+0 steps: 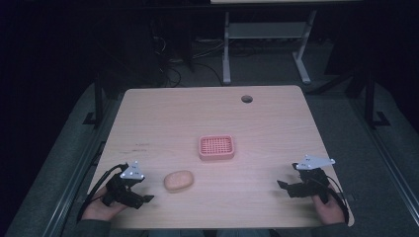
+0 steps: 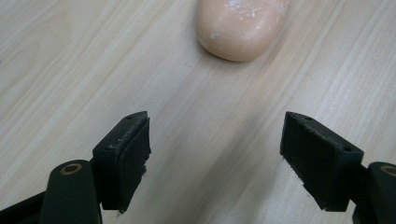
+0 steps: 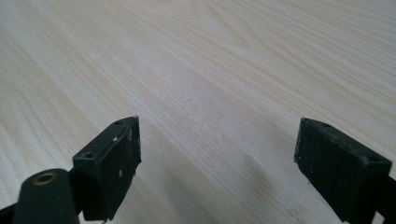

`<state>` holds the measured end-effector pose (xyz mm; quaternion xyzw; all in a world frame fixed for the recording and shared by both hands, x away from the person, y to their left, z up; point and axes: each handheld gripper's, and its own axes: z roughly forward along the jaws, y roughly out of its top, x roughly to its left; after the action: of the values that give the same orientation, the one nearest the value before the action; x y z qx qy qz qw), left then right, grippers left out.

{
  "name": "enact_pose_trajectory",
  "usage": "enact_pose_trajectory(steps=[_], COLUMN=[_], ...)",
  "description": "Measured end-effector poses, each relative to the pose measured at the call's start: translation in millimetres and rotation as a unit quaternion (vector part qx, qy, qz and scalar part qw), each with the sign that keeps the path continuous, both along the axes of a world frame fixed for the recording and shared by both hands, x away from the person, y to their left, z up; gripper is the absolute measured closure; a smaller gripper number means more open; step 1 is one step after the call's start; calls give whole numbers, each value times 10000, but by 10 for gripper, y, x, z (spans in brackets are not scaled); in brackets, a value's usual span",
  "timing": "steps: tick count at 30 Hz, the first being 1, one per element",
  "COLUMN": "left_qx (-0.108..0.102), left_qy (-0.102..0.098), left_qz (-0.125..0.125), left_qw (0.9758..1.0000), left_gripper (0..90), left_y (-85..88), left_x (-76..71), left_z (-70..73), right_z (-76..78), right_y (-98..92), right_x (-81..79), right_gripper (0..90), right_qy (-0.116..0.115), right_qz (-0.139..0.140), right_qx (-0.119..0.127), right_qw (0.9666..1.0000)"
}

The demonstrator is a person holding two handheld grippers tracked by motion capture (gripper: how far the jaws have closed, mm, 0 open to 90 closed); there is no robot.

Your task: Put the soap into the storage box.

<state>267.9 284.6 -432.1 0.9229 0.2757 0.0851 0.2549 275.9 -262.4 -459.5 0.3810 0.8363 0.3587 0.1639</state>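
Table: light wood, rounded corners, a cable hole near its far edge. Bare apart from two things, both set toward the middle, presumably so either hand can reach them.

Soap dish: pink, ribbed, empty, at table centre. Probably where the soap is meant to end up.

Soap bar: peach, oval, lying flat toward the near edge, left of the dish and apart from it.

Left gripper: at the near-left corner, aimed at the soap, jaws spread wide and holding nothing. Looks lined up for a reach.

Right gripper: near the near-right corner, well away from both things, jaws likewise wide and empty; seems to be waiting.

Left gripper view: white flecks on the soap bar, the bar just ahead of the pads, untouched. The high view is too coarse for that.

Right gripper view: plain wood grain between its pads.
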Motion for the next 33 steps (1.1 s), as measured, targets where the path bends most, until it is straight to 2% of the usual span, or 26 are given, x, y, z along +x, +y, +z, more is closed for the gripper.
enact_pose_trajectory(steps=[4,12,17,18,21,25,33], left_qx=[30,-75,-61,0,-27,-36,38], left_qy=[-26,-1,0,-7,16,-66,-60], left_qz=[-93,-69,-113,-160,-142,-199,-263], left_qw=[9999,9999,9999,9999,9999,9998,9996], left_gripper=[239,238,238,238,238,235,236], left_y=[-31,-49,-106,-113,-145,-174,-212], left_x=[3,18,31,41,47,63,76], left_z=[3,1,-13,-10,-16,-2,-10], right_z=[-3,0,3,3,1,-2,-2], right_y=[1,6,1,2,1,6,10], right_x=[-1,-3,-4,-4,-2,1,-1], right_gripper=[141,141,141,141,141,141,141], right_qy=[18,-5,-10,-7,-7,-2,11], right_qz=[7,23,33,30,27,18,52], right_qx=[-3,4,20,24,30,21,24], right_qw=[10000,10000,10000,10000,10000,10000,10000])
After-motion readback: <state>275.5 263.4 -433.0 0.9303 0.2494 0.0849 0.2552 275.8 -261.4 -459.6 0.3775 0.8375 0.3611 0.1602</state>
